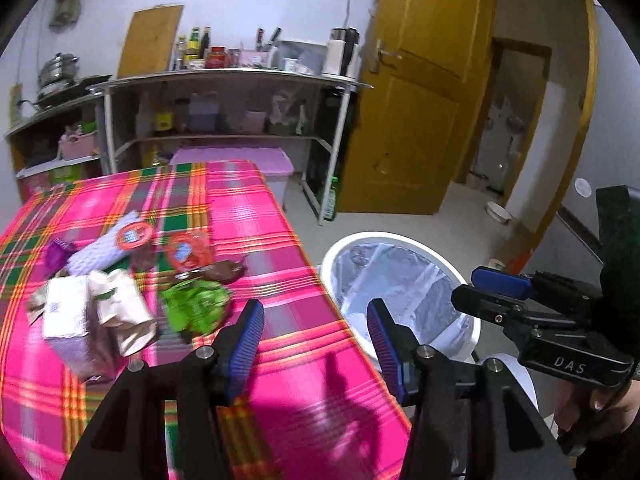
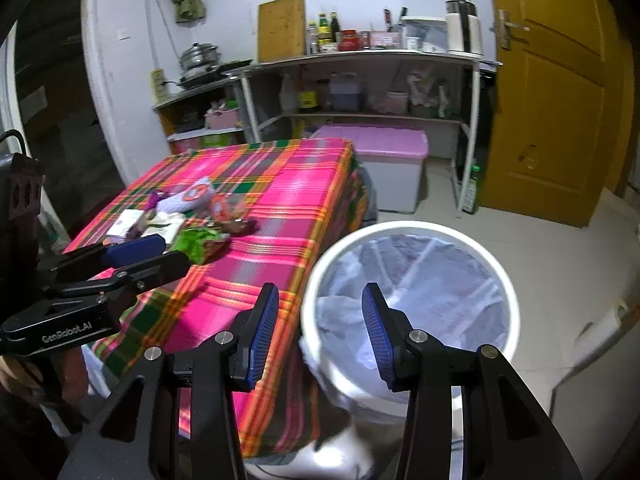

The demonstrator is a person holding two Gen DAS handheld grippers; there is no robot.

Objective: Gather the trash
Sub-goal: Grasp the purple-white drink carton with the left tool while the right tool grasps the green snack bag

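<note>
Both grippers, left [image 1: 316,344] and right [image 2: 318,330], gape empty; the trash [image 1: 132,280] lies at ten o'clock, nearer the left.

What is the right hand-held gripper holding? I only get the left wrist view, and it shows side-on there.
Observer: Nothing. In the right wrist view the right hand-held gripper has its jaws apart with nothing between them.
Operator: What is in front of it?
Observer: The white trash bin. Its whole rim shows there, seen from above.
Operator: Anything beside the bin that I can't see?
Observer: The plaid tablecloth hangs down the side of the table next to the bin.
</note>
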